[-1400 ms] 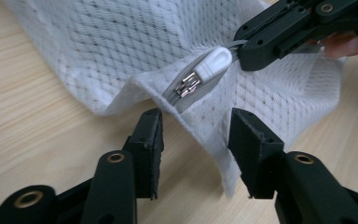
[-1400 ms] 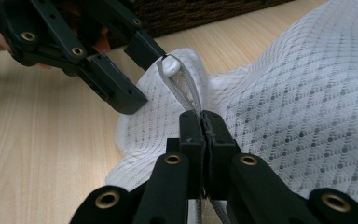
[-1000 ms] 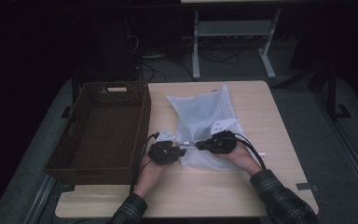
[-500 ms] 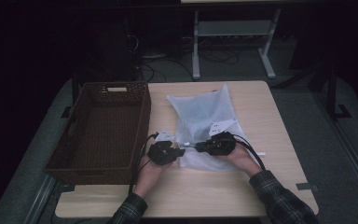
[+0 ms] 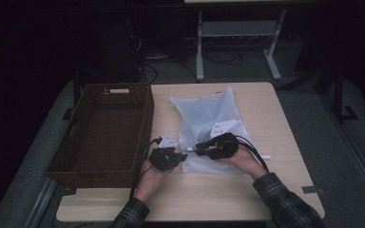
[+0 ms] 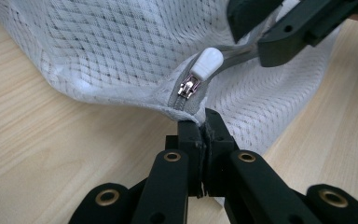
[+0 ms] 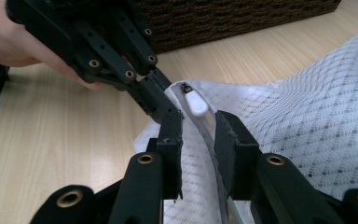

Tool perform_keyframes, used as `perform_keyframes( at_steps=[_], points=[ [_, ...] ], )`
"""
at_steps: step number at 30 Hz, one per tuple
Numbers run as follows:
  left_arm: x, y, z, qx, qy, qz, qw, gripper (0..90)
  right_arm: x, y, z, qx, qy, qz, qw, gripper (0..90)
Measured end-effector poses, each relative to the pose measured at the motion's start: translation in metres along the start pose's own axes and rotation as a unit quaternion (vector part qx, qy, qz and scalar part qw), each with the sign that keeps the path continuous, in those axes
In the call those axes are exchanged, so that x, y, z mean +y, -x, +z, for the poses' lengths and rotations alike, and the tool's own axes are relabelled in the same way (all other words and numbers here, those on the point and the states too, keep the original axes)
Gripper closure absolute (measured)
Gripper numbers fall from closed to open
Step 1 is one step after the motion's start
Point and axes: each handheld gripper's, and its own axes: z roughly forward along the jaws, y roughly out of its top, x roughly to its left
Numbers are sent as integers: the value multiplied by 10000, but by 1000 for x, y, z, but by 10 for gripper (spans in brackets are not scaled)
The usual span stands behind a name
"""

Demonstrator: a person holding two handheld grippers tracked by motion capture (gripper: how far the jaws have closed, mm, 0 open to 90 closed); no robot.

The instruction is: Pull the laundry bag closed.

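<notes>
Mesh laundry bag (image 5: 208,126), white and limp, lies on a wooden table (image 5: 185,199) just right of a brown wicker basket (image 5: 105,130). A person's two hands work at the bag's near edge, each holding a black gripper.

Seen from the left gripper view, the left gripper (image 6: 203,128) has its jaws pressed together on the fabric corner at the end of the grey zipper (image 6: 182,100), just below the white zipper pull (image 6: 205,63). In the right gripper view, the right gripper (image 7: 198,128) has its jaws apart, one on each side of the zipper tape, not pressing on it; they have just been opening, and the pull (image 7: 196,101) lies a little beyond their tips.

Judging by its folds, the bag is light, soft and easily bunched, so it would slide or crumple if tugged at one point. The small hard pull looks like the surest place to grip, with the corner held taut against it.

From the high view the zipper is too small to make out, though basket, table and sleeves are plain; the gripper views give the pull and weave in detail
</notes>
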Motion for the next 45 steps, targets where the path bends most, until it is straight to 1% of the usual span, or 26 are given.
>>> perform_keyframes(
  at_steps=[3, 4, 7, 10, 17, 19, 21, 22, 24, 25, 26, 28, 30, 33, 36, 38, 40, 45],
  points=[
    [0, 2, 0, 12, -59, 90, 9999, 884, 2, 1, 5, 68, -35, -75, 9999, 706],
    [0, 2, 1, 10, -65, 93, 9999, 884, 3, 2, 6, 84, -45, -140, 9999, 705],
    [-1, 3, 1, -9, -76, 89, 9999, 884, 7, 2, 12, 196, -97, -147, 9997, 703],
    [-1, 3, 0, 2, -96, 118, 9999, 885, 7, 2, 18, 230, -196, -190, 9994, 711],
    [-2, 3, 0, 56, -154, 170, 9997, 885, 5, 1, 24, 242, -338, -213, 9989, 789],
    [-2, 3, 0, 61, -156, 172, 9997, 884, 5, 1, 24, 265, -353, -197, 9988, 788],
    [-2, 4, 0, 71, -177, 195, 9996, 885, 5, 0, 25, 264, -369, -230, 9987, 746],
    [-2, 5, 0, 82, -187, 208, 9996, 885, 5, 0, 26, 257, -392, -241, 9986, 739],
    [-2, 5, 0, 92, -208, 219, 9995, 885, 5, 0, 28, 231, -438, -298, 9983, 746],
    [-2, 5, 0, 94, -205, 217, 9995, 885, 5, 0, 29, 241, -465, -267, 9983, 779],
    [-2, 5, 0, 108, -193, 214, 9995, 886, 4, 0, 29, 242, -479, -293, 9981, 806],
    [-1, 5, -1, 84, -160, 171, 9997, 886, 4, 0, 28, 274, -481, -293, 9980, 818],
    [-1, 4, -2, 75, -130, 117, 9998, 888, 4, -1, 27, 241, -466, -343, 9980, 823],
    [0, 4, -4, 111, -70, 30, 9999, 890, 5, -1, 26, 192, -458, -393, 9980, 831],
    [1, 4, -5, 141, -46, -27, 9999, 892, 4, 0, 24, 209, -438, -396, 9980, 840],
    [1, 5, -5, 158, -10, -103, 9998, 893, 4, 1, 23, 204, -424, -418, 9980, 856],
    [2, 5, -5, 159, -27, -137, 9998, 894, 3, 1, 22, 188, -433, -481, 9977, 867],
    [2, 5, -5, 198, -42, -190, 9996, 894, 2, 0, 22, 173, -438, -550, 9974, 867]
  ],
)
